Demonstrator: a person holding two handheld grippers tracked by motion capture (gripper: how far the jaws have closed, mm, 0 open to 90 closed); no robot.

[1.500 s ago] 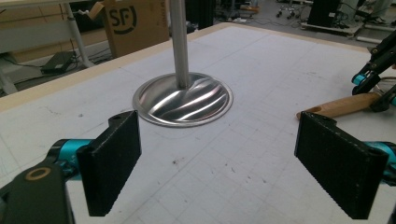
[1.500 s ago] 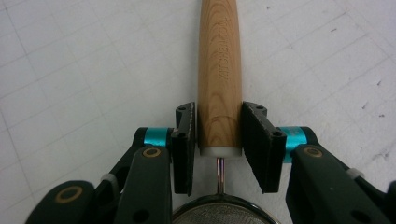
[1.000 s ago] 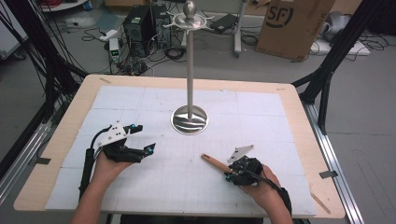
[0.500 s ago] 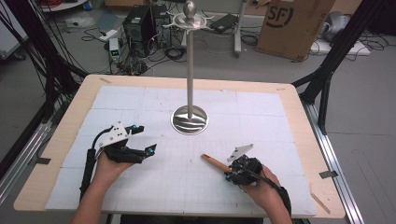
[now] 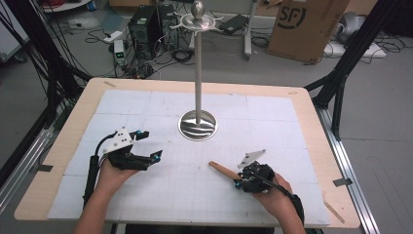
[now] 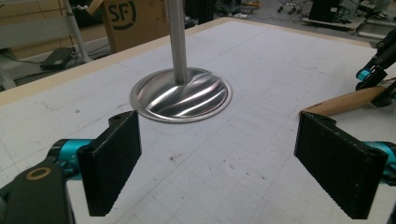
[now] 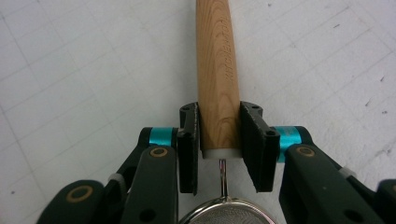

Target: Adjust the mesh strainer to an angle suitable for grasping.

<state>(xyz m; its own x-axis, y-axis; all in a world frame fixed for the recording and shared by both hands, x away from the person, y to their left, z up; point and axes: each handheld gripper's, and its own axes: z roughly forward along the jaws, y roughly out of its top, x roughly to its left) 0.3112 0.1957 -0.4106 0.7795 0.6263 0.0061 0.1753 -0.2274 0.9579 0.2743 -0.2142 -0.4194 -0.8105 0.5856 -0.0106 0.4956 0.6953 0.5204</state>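
**Right tongs pinch a wooden handle, left tongs spread near the stand**

A person stands at the near edge of the table (image 5: 311,109), a pair of tongs in each hand. The right tongs (image 5: 239,181) sit toward the near right corner and are pinching a strainer (image 7: 219,70) by its wooden handle. In the right gripper view the two black jaws press against either side of the handle close to its lower end, where a white collar and a thin metal stem lead down to a round mesh rim at the bottom of the picture. The handle runs straight away from the jaws over the white gridded mat (image 5: 272,122). From the high view its free end points toward the middle of the table, low over the mat; I cannot tell whether it touches.

The left tongs (image 5: 148,146) are held near the left edge, jaws spread wide with nothing between them. In the left gripper view they face the stand (image 5: 197,124), a tall metal pole rising from a shiny round base with swirled ridges, set on the mat near the table's centre. The handle's tip shows past the right-hand jaw there, well apart from the base.

A cardboard box (image 5: 304,27) and tangled cables (image 5: 180,48) lie on the floor beyond the far edge.
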